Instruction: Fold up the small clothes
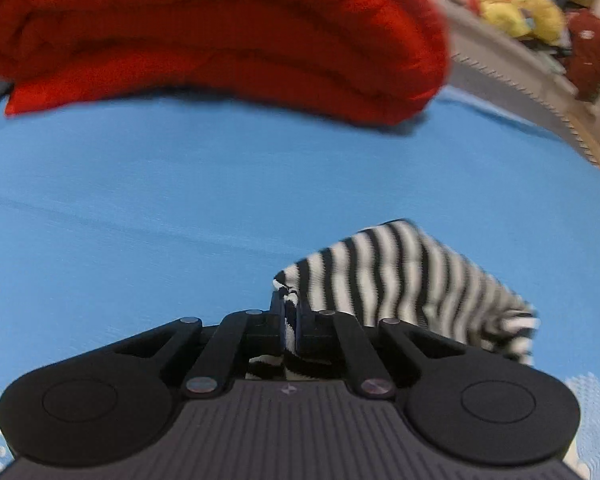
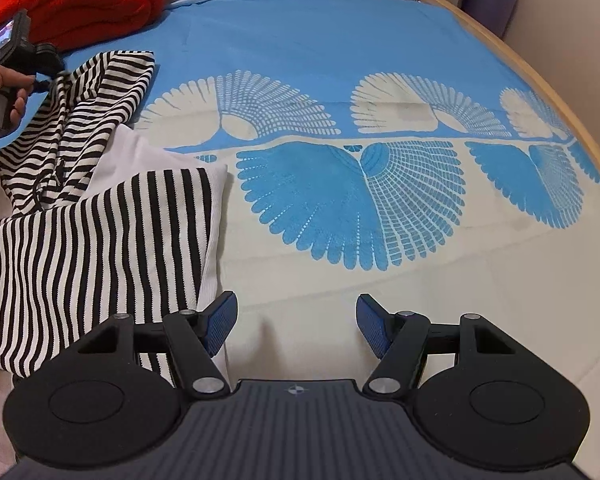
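Striped black-and-white knit garment [image 2: 80,216] lies crumpled at the left of a bed covered by a blue and cream bedspread [image 2: 300,40] printed with fan-like feathered motifs. In the right wrist view its nearer part shows broad, straight vertical stripes over a plain white ribbed layer, while the farther part, with thinner wavy stripes, rises in a bunched fold toward the left gripper [image 2: 40,80], held by a person's hand [image 2: 4,92] at the frame's left edge. The left wrist view shows what that view cannot: the left gripper [image 1: 290,316] has its black fingers pinched tight on a corner of the same striped fabric [image 1: 412,280], which bulges to the right in soft, motion-blurred ripples above the flat blue cloth. The right gripper [image 2: 296,320] hovers low over the cream part of the bedspread with its fingers spread wide and nothing between them; its blue ribbed pads [image 2: 220,320] are bare, the left one just beside the garment's white edge. A thick red blanket [image 1: 204,36], rolled into plump fuzzy folds, sits at the far side of the bed in both views. Only the left wrist view catches a blurred yellow plush toy [image 1: 516,4] beyond the bed, and only the right shows the light wooden bed rim [image 2: 540,76] curving along the far right side.
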Motion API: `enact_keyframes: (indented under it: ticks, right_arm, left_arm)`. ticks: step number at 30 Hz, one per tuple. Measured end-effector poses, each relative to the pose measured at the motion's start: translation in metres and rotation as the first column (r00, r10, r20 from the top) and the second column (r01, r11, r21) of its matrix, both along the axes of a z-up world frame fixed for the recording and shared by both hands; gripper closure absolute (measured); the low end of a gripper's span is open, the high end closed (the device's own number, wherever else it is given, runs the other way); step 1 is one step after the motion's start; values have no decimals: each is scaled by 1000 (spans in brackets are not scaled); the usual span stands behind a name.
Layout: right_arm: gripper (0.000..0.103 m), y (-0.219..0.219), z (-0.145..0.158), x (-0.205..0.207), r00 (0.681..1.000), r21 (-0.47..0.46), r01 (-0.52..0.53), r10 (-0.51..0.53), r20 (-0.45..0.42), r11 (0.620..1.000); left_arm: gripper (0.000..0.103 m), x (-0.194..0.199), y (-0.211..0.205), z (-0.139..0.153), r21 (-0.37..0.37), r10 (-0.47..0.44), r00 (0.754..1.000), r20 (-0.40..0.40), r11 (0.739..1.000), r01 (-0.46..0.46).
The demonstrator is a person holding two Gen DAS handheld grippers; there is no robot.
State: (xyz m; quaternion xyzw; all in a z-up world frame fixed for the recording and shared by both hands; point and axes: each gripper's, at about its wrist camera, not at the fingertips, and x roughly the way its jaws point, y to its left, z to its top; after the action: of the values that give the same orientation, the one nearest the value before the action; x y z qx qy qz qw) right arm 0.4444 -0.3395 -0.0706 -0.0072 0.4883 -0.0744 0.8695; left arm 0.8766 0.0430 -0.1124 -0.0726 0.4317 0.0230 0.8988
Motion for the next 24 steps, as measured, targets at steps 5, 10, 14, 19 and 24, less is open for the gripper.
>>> enact_keyframes:
  ticks: [5, 10, 14, 19, 24]
  right_arm:
    - [35, -1, 16, 1, 999, 37, 19, -21, 43, 999]
    - [35, 1, 28, 1, 997, 83, 35, -41, 72, 996]
    - [35, 1, 42, -1, 990, 133, 67, -83, 117, 989]
    - [36, 7, 56, -8, 977, 181, 86, -119, 175, 980]
    - [48, 21, 50, -10, 981, 275, 57, -105, 163, 960]
  left_arm:
    - [99, -73, -23, 50, 40, -183, 972, 145, 983, 179]
    - [100, -243, -56, 92, 169, -495, 826, 269, 869, 465]
    - [99, -397, -51, 99, 208, -682, 708, 184, 731, 650]
    - [95, -460, 0, 95, 74, -506, 853, -130, 853, 517]
    - [55, -438, 71, 94, -276, -71, 997, -11, 959, 65]
